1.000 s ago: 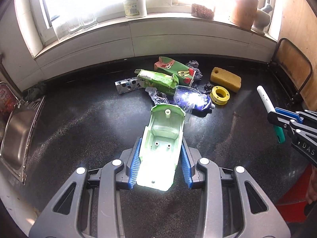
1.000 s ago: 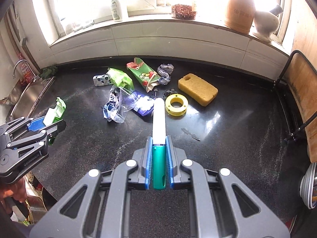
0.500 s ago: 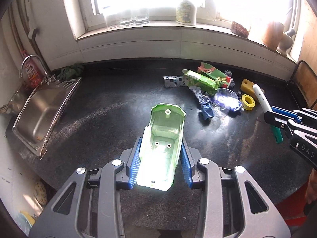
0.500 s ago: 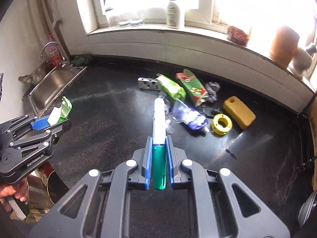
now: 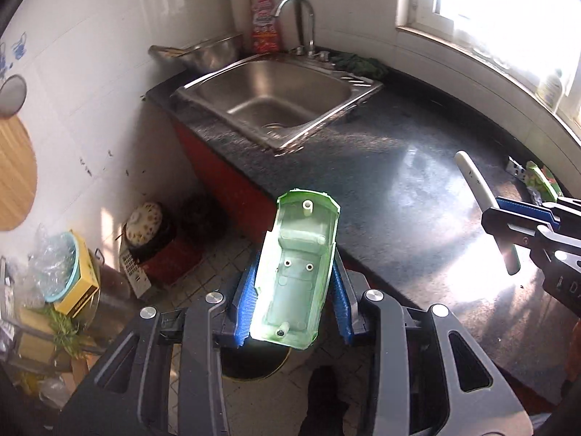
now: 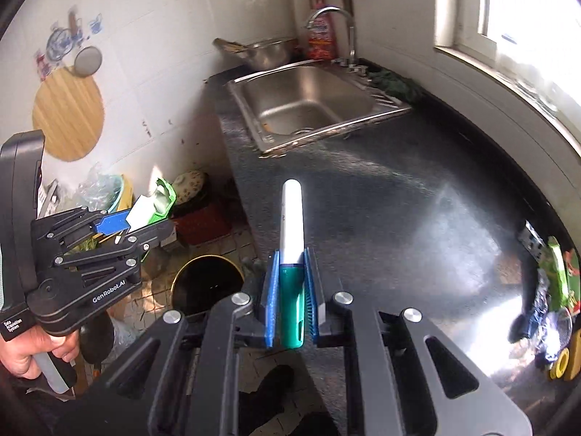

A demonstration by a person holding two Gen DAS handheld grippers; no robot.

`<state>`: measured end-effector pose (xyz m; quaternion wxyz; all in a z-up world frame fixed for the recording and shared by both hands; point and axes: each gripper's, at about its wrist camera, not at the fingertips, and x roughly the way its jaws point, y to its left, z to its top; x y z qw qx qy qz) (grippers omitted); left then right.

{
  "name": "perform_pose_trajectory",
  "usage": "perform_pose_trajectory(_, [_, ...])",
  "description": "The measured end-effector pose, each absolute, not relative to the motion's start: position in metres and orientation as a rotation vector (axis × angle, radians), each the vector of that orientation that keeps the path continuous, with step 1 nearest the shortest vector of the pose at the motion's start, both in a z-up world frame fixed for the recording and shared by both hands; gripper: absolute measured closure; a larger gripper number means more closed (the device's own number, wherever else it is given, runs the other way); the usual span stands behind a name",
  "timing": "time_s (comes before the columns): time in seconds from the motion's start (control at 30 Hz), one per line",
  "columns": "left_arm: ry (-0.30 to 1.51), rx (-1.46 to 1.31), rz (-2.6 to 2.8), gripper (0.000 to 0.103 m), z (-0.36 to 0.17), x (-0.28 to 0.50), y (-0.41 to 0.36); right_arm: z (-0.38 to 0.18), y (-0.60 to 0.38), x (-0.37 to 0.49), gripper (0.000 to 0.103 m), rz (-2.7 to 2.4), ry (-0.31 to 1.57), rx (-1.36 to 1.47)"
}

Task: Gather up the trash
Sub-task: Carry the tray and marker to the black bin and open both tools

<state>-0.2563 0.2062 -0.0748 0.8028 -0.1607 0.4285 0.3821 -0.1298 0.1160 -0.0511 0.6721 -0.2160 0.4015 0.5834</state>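
My left gripper (image 5: 294,298) is shut on a pale green plastic toy-car shell (image 5: 296,265), held over the tiled floor beside the counter's end. My right gripper (image 6: 292,298) is shut on a white marker with a teal cap (image 6: 292,254), held above the counter's front edge. A round dark bin (image 6: 207,283) stands on the floor below and left of the marker; in the left wrist view its rim (image 5: 254,363) shows just under the shell. The left gripper (image 6: 120,225) with the green shell (image 6: 156,203) appears at the left of the right wrist view. Leftover trash (image 6: 555,279) lies far right on the counter.
A steel sink (image 5: 276,98) with a tap sits at the end of the black counter (image 5: 417,200). On the floor are a red crate (image 5: 170,261), a yellow box with a bowl (image 5: 72,279) and greens. A round wooden board (image 6: 67,112) hangs on the tiled wall.
Both grippers swung left, away from the trash pile and toward the sink end of the counter, each rolling as it went. The floor and bin came into view. Both grips stayed the same.
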Motion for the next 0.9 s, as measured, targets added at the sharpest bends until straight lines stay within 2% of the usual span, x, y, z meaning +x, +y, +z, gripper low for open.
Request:
perform_pose_trajectory(0.33, [0.936,-0.595,0.958,0.067,-0.163,-0.370,0.261,-0.146,0.227,-0.246,0.089,1.556,1.109,-0.661])
perform_pose_trajectory(0.53, [0.987,-0.651,0.940,0.067,-0.223,-0.390,0.281,-0.198,0.262,-0.274,0.089,1.545,1.217,-0.724])
perform_pose_trajectory(0.8, [0.993,-0.685,0.877,0.066,-0.246,-0.394,0.298,-0.213,0.283,-0.278,0.089,1.534,1.227,-0.759])
perform_pose_trajectory(0.83, [0.992,-0.693,0.862,0.058,-0.247,-0.393,0.299,-0.213,0.286,-0.277,0.083,1.539,1.233,-0.767])
perform_pose_trajectory(0.87, [0.997,-0.698,0.862,0.036,-0.247,-0.395,0.303,-0.213,0.287,-0.276,0.075,1.534,1.231,-0.775])
perform_pose_trajectory(0.9, [0.996,-0.691,0.882,0.027,-0.246,-0.394,0.303,-0.211,0.286,-0.273,0.047,1.532,1.225,-0.762])
